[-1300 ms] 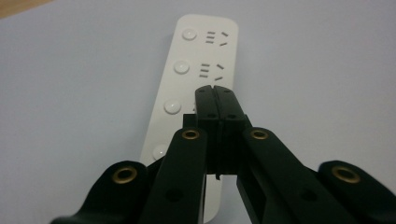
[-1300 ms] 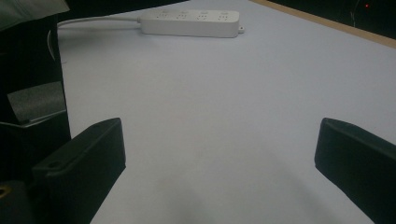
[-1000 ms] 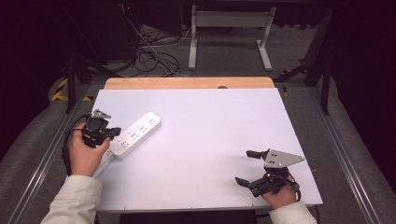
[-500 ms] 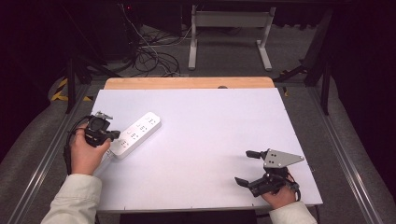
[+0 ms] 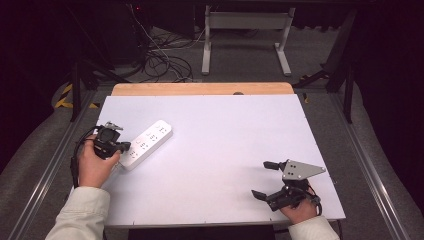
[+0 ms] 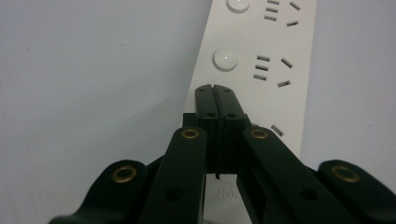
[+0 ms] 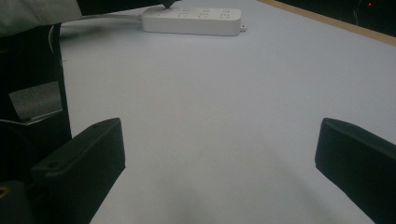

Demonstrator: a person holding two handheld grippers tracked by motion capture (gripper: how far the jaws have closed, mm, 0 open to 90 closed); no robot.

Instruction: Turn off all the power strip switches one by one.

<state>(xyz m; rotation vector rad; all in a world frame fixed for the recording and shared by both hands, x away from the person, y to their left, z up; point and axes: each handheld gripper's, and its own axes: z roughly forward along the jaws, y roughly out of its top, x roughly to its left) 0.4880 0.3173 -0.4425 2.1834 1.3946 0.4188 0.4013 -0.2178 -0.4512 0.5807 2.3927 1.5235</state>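
Two claws, left claw [image 5: 125, 146] closed, one power strip [image 5: 146, 143]

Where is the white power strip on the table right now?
In the high view, the white power strip lies diagonally at the table's left side, its near end under the shut left gripper.

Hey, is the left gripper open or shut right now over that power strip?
Shut. In the left gripper view the left gripper has its two black jaws pressed together, nothing between them, tips over the white power strip.
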